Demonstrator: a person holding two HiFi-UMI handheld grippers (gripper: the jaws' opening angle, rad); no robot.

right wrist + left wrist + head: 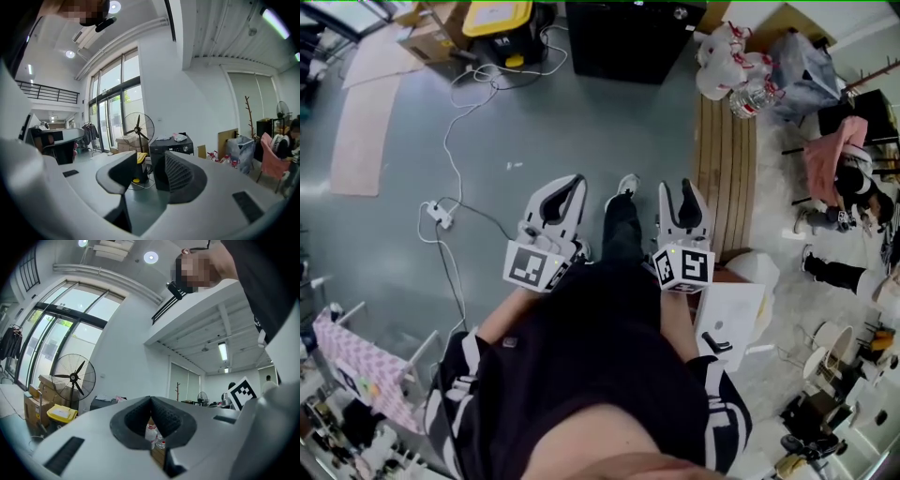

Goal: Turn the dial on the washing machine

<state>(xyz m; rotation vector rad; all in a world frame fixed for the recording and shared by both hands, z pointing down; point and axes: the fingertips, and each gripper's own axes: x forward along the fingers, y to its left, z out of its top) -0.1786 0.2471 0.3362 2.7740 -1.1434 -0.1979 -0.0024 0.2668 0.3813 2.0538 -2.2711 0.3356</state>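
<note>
While the black boxy washing machine (176, 146) stands well apart, our left gripper (151, 401) shows fingers together, right gripper (149, 164) fingers spread, empty.

Washing machine (633, 42) cut off at the head view's top edge, its dial (189, 148) too small to read

Held out side by side and pointing toward about 12 o'clock in the head view, the left gripper (565, 190) has its fingers closed together on nothing, while the right gripper (679, 192) has its fingers apart and empty.
</note>
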